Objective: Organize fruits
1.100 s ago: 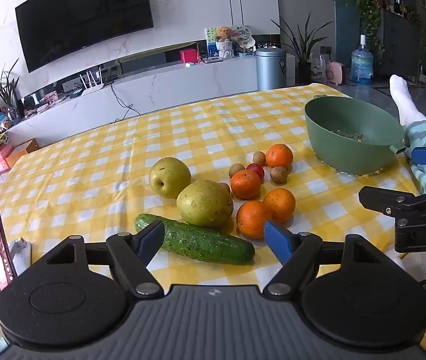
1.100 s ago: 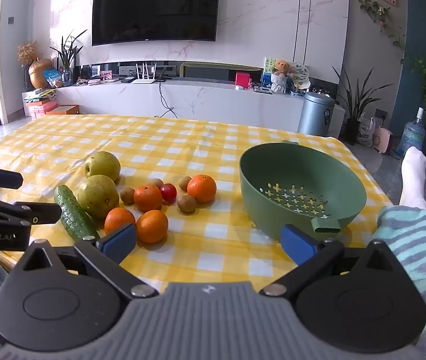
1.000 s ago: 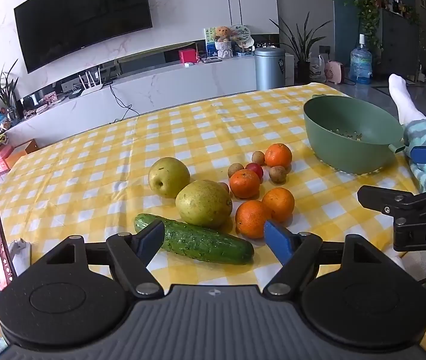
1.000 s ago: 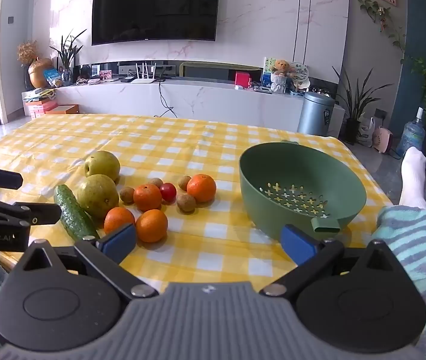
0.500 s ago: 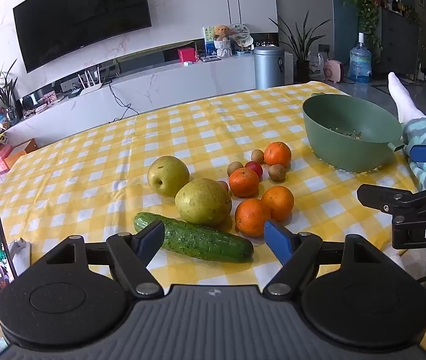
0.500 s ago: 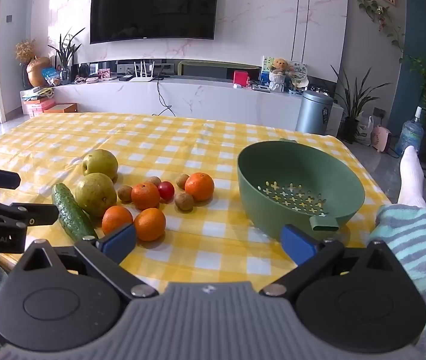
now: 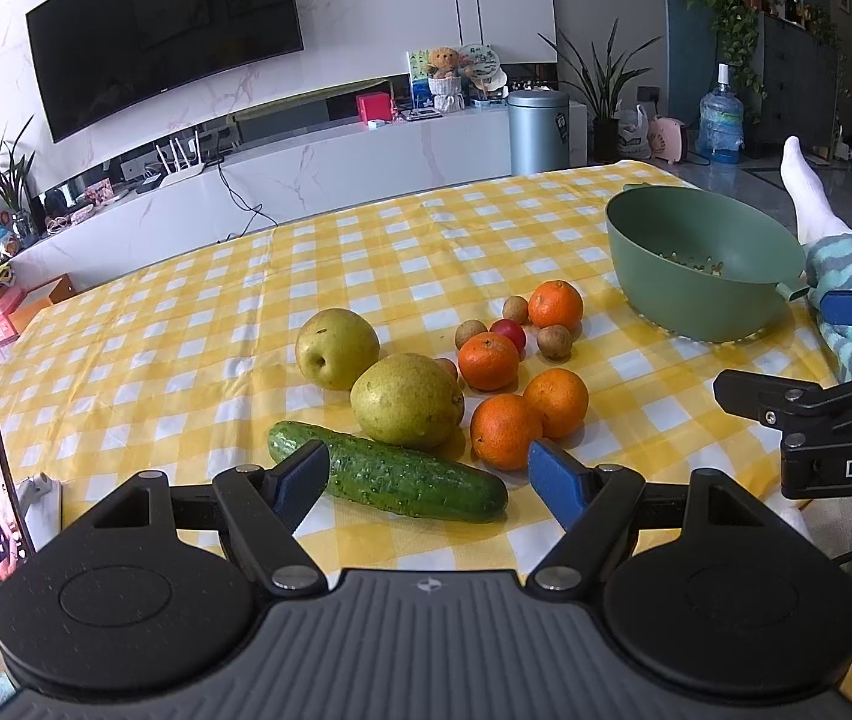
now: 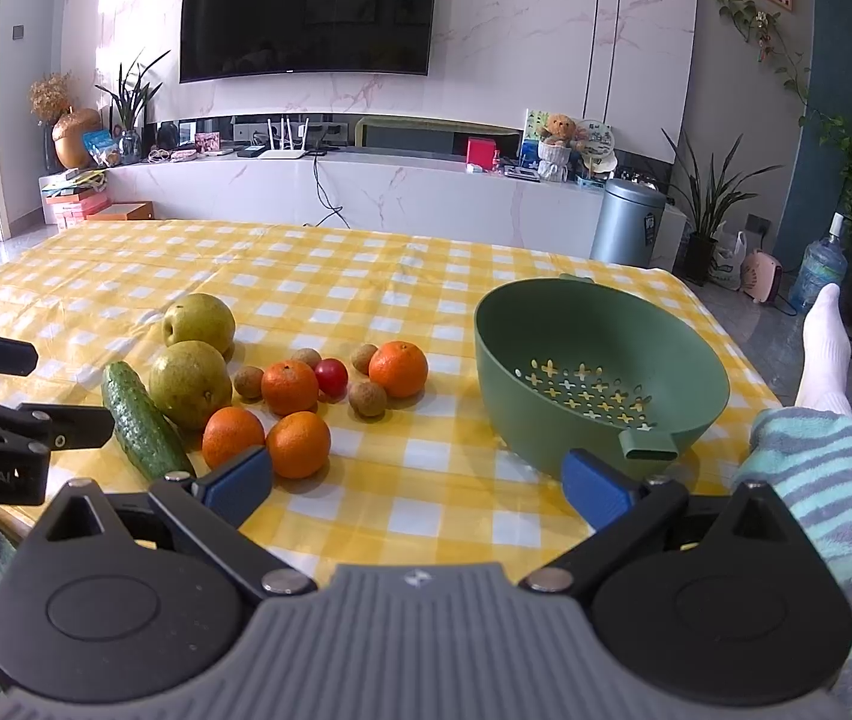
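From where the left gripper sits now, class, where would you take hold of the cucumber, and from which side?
Grip the cucumber across its middle, coming down from above. It lies flat and slanted on the tablecloth, long and narrow, so the open left gripper should turn to span its width. The pear crowds its far side.

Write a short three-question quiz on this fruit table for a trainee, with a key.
1. True or false: the green colander already holds an orange.
2. How many oranges lie on the checked tablecloth?
3. Multiple choice: which item lies nearest the left claw? A) the cucumber B) the red cherry tomato C) the far pear

Key
1. False: the colander is empty; only its cut-out holes show.
2. Four.
3. A: the cucumber lies just ahead of the open left claw. The right claw is open too, holding nothing.
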Demonstrator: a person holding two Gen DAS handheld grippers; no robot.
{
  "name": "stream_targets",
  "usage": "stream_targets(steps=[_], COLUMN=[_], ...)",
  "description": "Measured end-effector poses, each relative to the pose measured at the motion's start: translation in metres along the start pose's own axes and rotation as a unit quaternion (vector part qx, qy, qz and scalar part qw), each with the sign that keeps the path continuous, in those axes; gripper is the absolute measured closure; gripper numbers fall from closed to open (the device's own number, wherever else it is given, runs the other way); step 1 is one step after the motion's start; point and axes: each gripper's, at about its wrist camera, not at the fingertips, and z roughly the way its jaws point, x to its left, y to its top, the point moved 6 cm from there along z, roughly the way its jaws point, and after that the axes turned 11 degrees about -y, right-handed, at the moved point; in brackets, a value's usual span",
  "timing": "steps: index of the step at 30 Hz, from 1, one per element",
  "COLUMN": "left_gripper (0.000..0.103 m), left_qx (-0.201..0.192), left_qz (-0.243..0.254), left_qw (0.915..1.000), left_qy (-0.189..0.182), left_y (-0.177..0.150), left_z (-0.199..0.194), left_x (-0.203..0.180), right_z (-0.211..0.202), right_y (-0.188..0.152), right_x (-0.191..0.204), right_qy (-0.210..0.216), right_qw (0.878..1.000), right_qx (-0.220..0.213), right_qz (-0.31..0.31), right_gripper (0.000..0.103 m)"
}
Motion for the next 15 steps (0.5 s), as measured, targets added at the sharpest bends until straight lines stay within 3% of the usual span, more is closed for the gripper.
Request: stream_targets(steps=[15], left_gripper=[0.014], left_qx=[0.002], left_qz=[0.001], left_qw=[1.0000], left_qy=[-0.002], left_y=[-0.0014], left_z=[0.0002], left_x=[-0.0005], right_z=[0.0031], right_y=[-0.0058], right_x=[-0.0028], right_qy=[-0.003], right_qw=[1.000], right_qx=[0.004], right_qz=[-0.002], right_gripper=[0.004])
